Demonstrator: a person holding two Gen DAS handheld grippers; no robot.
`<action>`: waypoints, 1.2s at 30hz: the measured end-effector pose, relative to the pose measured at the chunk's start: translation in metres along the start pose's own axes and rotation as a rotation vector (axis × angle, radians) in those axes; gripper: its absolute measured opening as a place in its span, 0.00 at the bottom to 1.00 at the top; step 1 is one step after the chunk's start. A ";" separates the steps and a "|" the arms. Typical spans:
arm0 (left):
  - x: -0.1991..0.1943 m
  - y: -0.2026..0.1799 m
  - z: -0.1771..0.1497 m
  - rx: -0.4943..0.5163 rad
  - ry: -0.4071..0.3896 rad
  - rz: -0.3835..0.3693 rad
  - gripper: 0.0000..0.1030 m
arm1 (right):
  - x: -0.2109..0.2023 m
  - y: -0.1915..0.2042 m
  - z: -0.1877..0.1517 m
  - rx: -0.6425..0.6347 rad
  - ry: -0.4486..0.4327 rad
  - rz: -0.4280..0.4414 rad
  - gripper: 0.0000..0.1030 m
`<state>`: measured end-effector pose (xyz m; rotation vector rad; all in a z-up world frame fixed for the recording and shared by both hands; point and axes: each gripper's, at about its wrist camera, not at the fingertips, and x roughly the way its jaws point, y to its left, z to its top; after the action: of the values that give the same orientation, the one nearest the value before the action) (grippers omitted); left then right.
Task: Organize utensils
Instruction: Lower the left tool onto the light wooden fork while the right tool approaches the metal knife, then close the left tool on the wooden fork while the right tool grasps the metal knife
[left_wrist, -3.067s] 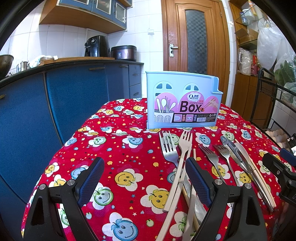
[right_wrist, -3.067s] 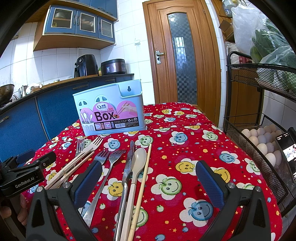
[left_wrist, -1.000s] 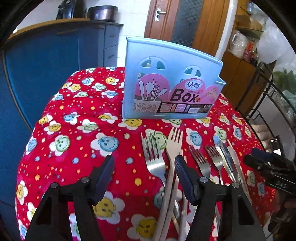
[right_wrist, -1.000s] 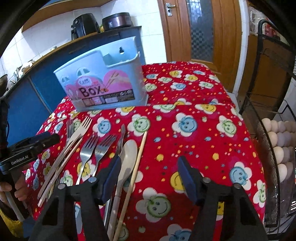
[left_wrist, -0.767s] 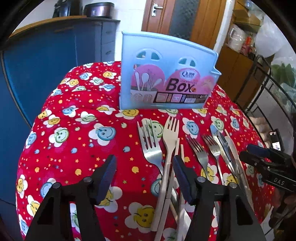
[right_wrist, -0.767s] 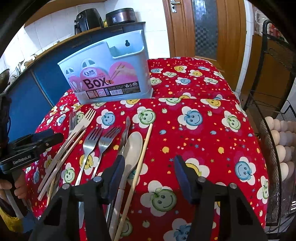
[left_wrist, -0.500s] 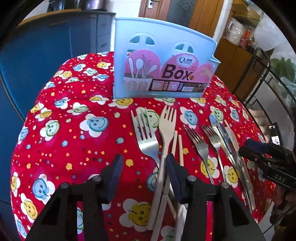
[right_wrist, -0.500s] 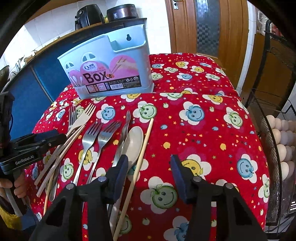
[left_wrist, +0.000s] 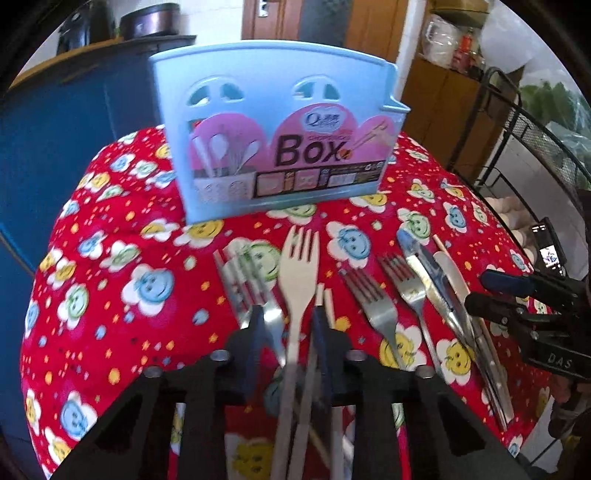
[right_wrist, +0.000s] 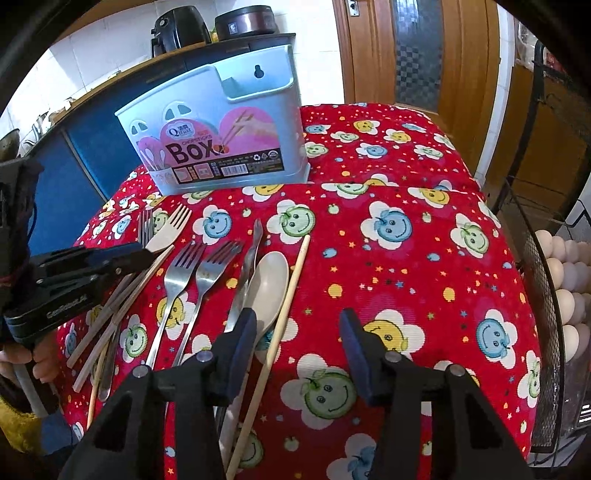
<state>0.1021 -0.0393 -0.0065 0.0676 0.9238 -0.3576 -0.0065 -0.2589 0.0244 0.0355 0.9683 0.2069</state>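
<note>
The light-blue utensil box (left_wrist: 273, 147) (right_wrist: 221, 136) stands at the back of the red smiley tablecloth (left_wrist: 110, 295). In front of it lie a steel fork (left_wrist: 240, 277), a beige fork (left_wrist: 299, 266), two more steel forks (left_wrist: 369, 299), a knife (left_wrist: 424, 269), a beige spoon (right_wrist: 269, 277) and chopsticks (right_wrist: 291, 291). My left gripper (left_wrist: 288, 314) is closing around the beige fork's handle, with the steel fork's neck also between the jaws; the pads do not clearly press. My right gripper (right_wrist: 297, 314) is open, its left finger beside the spoon and one chopstick.
A black wire rack (right_wrist: 546, 258) holding eggs (right_wrist: 561, 280) stands off the table's right edge. Blue cabinets (left_wrist: 55, 129) are behind on the left and a wooden door (right_wrist: 406, 48) at the back. A hand (right_wrist: 22, 362) holds the left gripper's handle.
My left gripper has slid right over the fork handles and its jaws have narrowed a lot around them. The right gripper has stayed put, its jaws slightly narrower.
</note>
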 end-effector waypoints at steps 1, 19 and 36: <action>0.001 -0.002 0.002 0.006 -0.001 -0.006 0.09 | 0.000 -0.001 0.000 0.002 -0.001 0.002 0.50; 0.013 0.000 0.008 -0.021 0.030 -0.055 0.09 | -0.003 -0.007 -0.001 0.026 0.006 0.030 0.50; -0.036 0.017 0.002 -0.142 -0.175 -0.076 0.08 | 0.005 0.021 0.014 -0.031 0.035 0.122 0.26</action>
<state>0.0896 -0.0142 0.0215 -0.1277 0.7772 -0.3609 0.0047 -0.2370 0.0313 0.0629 0.9986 0.3359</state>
